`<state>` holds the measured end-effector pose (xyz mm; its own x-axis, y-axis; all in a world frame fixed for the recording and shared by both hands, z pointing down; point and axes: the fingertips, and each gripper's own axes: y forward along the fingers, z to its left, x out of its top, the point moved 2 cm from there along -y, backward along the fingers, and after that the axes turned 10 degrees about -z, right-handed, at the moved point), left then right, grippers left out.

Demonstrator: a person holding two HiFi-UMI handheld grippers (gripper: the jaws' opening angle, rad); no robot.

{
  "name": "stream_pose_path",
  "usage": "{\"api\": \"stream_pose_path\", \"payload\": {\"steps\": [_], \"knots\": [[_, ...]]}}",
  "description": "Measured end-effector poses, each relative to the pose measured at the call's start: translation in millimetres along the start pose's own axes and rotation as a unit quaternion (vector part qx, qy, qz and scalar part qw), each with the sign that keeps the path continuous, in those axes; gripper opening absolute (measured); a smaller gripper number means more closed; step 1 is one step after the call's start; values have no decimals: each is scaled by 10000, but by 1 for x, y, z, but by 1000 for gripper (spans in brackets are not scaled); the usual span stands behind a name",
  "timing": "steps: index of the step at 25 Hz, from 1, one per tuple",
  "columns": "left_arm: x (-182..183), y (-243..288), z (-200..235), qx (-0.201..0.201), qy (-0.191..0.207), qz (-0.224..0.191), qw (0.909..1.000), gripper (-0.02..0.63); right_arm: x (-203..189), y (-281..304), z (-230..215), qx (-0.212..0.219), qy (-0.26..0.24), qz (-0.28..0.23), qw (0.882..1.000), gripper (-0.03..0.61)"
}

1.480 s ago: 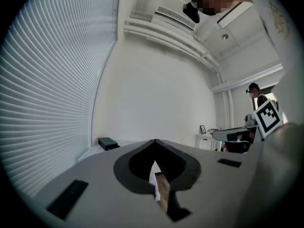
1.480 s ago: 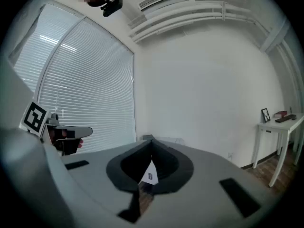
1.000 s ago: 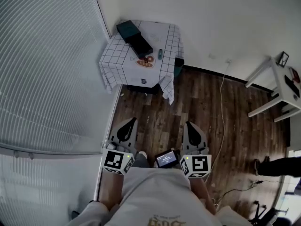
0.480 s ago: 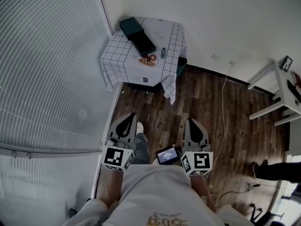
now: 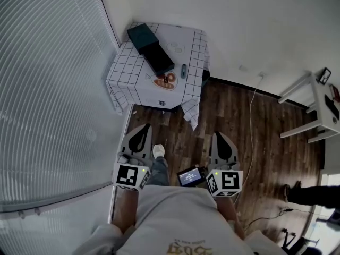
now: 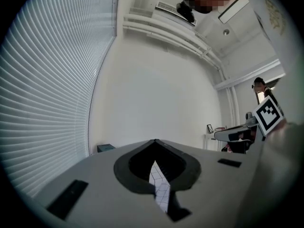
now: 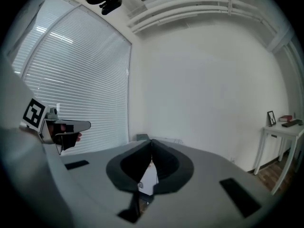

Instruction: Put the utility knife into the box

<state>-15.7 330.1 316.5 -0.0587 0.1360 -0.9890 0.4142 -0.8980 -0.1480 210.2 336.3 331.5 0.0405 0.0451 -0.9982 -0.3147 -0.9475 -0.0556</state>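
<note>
A small table under a white checked cloth (image 5: 133,73) stands in the corner, well ahead of me. On it lies a dark box (image 5: 153,51), long and open, with the small dark utility knife (image 5: 183,70) to its right. An orange and red thing (image 5: 166,80) lies near the cloth's front edge. My left gripper (image 5: 142,127) and right gripper (image 5: 220,136) are held side by side over the wooden floor, short of the table. Both point level at it, jaws together and empty. In the left gripper view the checked cloth (image 6: 160,186) shows behind the jaws.
Window blinds (image 5: 48,89) run along the left. A white side table (image 5: 313,102) stands at the right, and a white cable (image 5: 251,121) trails over the floor. Another person's leg (image 5: 313,187) shows at the right edge. A small screen (image 5: 190,177) hangs at my chest.
I have stepped toward the corner table, which now looks larger and nearer. Both grippers travelled forward with me, still side by side and shut.
</note>
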Motion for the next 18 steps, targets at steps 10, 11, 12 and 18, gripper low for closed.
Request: {"api": "stream_pose_path", "payload": {"steps": [10, 11, 12, 18], "knots": [[-12, 110, 99, -311, -40, 109, 9994, 6, -7, 137, 0, -358, -1, 106, 9993, 7], [-14, 119, 108, -351, -43, 133, 9993, 6, -6, 150, 0, -380, -5, 98, 9992, 7], [-16, 128, 116, -392, -44, 152, 9991, 6, -7, 162, 1, -409, -6, 94, 9991, 7], [-27, 172, 151, -534, -55, 183, 9984, 6, -16, 208, -6, -624, -7, 189, 9979, 8]]}}
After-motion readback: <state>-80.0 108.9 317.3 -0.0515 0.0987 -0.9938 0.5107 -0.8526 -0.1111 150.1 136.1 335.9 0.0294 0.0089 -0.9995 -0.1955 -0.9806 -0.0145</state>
